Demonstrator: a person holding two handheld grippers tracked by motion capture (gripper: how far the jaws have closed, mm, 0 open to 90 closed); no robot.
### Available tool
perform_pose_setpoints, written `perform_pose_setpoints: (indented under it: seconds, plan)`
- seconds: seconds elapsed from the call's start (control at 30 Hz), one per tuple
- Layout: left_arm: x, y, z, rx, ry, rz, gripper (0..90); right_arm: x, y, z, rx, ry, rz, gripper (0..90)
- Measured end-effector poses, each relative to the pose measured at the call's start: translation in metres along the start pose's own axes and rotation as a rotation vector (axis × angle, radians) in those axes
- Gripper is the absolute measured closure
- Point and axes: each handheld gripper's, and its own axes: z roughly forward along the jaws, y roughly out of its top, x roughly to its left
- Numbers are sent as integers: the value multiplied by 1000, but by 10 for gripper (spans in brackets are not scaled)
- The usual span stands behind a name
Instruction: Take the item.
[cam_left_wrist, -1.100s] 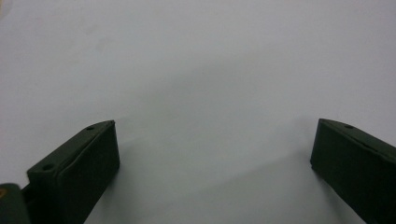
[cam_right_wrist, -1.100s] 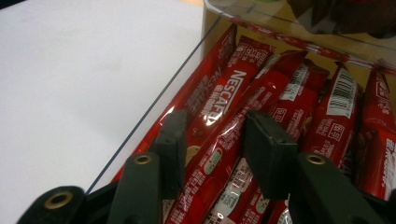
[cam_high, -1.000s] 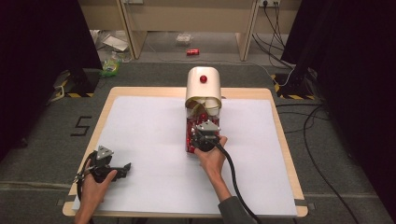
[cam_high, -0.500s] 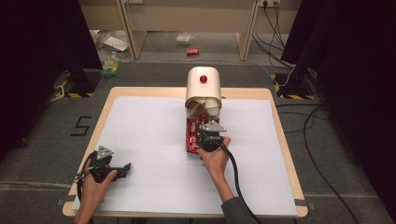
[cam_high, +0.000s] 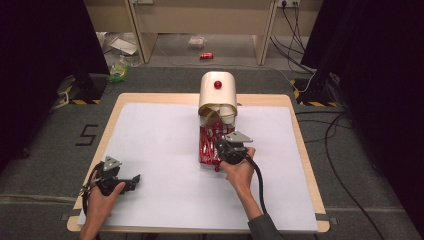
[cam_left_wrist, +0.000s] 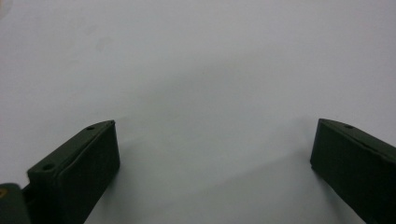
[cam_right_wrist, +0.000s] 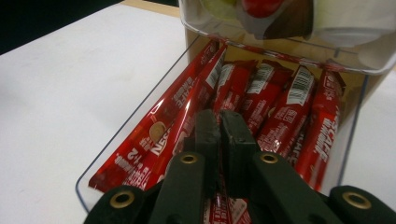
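Jaws of right gripper (cam_right_wrist: 219, 122) closed over sachets (cam_right_wrist: 261, 100), inside clear drawer (cam_right_wrist: 140, 123) walls.

Glossy red foil sachets (cam_right_wrist: 261, 93) lie in a clear, smooth plastic drawer (cam_right_wrist: 140, 126) under a shiny cream plastic dispenser (cam_high: 218, 90) (red knob); matt white paper (cam_high: 160, 150) covers the pale wooden bench (cam_high: 300, 135).

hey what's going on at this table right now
A person is working with a gripper in each hand. The right gripper sits over a clear drawer pulled out from a cream dispenser, packed with red coffee sachets. Its jaws have just been closing and now stand together, seemingly pinching one sachet, though the grip itself is hard to make out. The left gripper rests open on the white table cover, holding nothing.
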Motion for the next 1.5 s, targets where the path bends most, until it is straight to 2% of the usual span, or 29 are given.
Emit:
perform_pose_setpoints:
  seconds: [0.13,0.6,1.17,1.5]
  plan:
    - [0,0,0,1,-1,-1,6,-5,0,-10,-14,0,-3,869]
    - [0,0,0,-1,1,1,5,-18,-9,-37,-32,48,5,870]
    - [0,0,0,0,0,0,5,-37,-19,-64,-67,36,26,871]
    - [0,0,0,-1,1,2,5,-52,-26,-82,-92,6,44,871]
